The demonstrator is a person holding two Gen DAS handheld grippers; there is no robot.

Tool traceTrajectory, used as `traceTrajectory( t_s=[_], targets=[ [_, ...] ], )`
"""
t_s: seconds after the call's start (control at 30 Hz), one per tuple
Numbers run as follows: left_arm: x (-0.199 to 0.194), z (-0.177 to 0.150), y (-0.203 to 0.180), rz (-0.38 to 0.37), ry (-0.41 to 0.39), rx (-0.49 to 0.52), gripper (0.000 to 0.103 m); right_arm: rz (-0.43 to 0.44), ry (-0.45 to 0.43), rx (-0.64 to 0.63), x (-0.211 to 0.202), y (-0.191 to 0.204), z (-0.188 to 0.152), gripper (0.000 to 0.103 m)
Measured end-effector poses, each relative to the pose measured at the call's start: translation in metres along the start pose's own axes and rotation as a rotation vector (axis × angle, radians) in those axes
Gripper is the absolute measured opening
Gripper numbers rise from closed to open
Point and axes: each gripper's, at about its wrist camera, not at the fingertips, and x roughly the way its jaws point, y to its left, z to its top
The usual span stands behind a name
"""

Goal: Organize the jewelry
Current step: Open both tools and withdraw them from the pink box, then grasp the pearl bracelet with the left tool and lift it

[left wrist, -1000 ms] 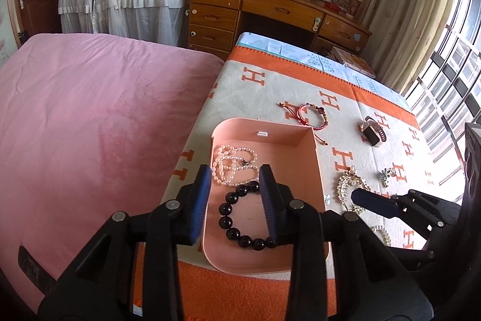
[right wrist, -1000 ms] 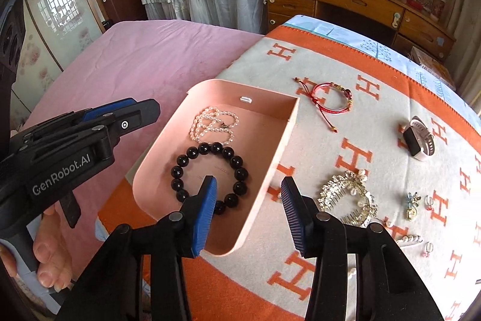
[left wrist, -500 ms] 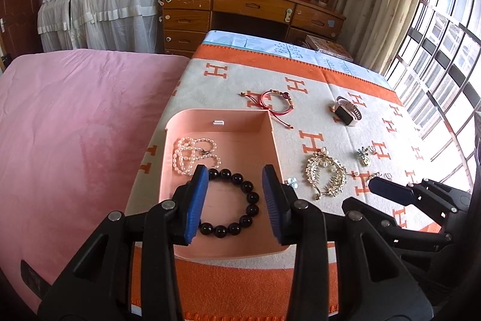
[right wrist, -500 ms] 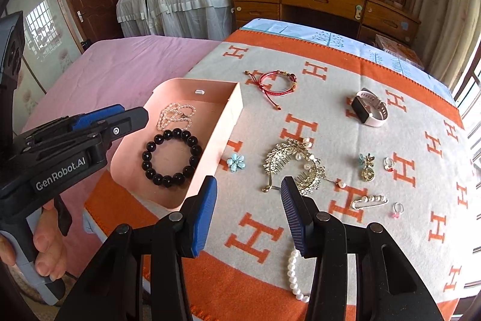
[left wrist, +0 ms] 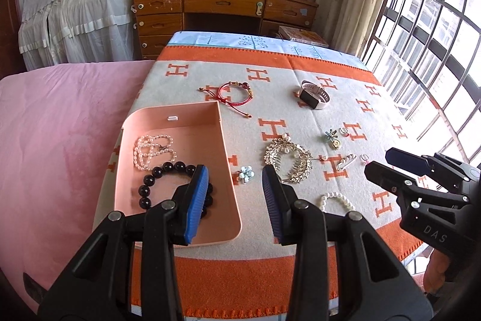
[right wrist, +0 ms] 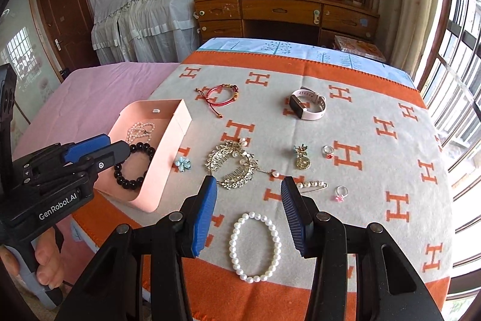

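Right gripper [right wrist: 248, 208], jaws parted and empty, hovers over a white pearl bracelet [right wrist: 255, 247] lying on the blanket [right wrist: 375, 170] at six o'clock. A gold comb [right wrist: 233, 167] lies at twelve o'clock of the gripper. Left gripper [left wrist: 234, 200], also parted and empty, hangs at the right wall of the pink tray [left wrist: 225, 146]. The tray, at nine o'clock, holds a black bead bracelet [left wrist: 159, 182] and pearl strand [left wrist: 151, 149].

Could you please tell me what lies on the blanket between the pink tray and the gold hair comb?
A small pale-blue flower brooch lies between the pink tray and the gold hair comb, touching neither; both wrist views show it.
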Motion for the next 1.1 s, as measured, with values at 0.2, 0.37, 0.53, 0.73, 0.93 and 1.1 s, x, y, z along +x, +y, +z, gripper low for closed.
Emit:
traceTrajectory(
  t_s=[0.2,0.37,0.53,0.73,0.93,1.1],
  targets=[
    [0.009,-0.005,-0.021,-0.023,0.029,0.032,0.034,-0.029,0.002,0.046,-0.011,-0.032,-0.016,0.045],
    [0.024,-0.01,-0.044,-0.044,0.08,0.064,0.034,-0.039,0.024,0.09,-0.008,-0.06,-0.03,0.045],
    [0.04,-0.017,-0.07,-0.087,0.155,0.108,0.034,-0.021,0.07,0.129,0.003,-0.086,-0.044,0.045],
    [0.07,-0.027,-0.1,-0.118,0.306,0.144,0.034,0.011,0.069,0.175,0.008,-0.111,-0.057,0.045],
    [0.102,-0.037,-0.113,-0.117,0.458,0.11,0.034,0.046,0.072,0.193,0.012,-0.128,-0.065,0.045],
    [0.117,-0.044,-0.124,-0.101,0.528,0.108,0.034,0.08,0.068,0.21,0.013,-0.141,-0.071,0.045]
  ],
)
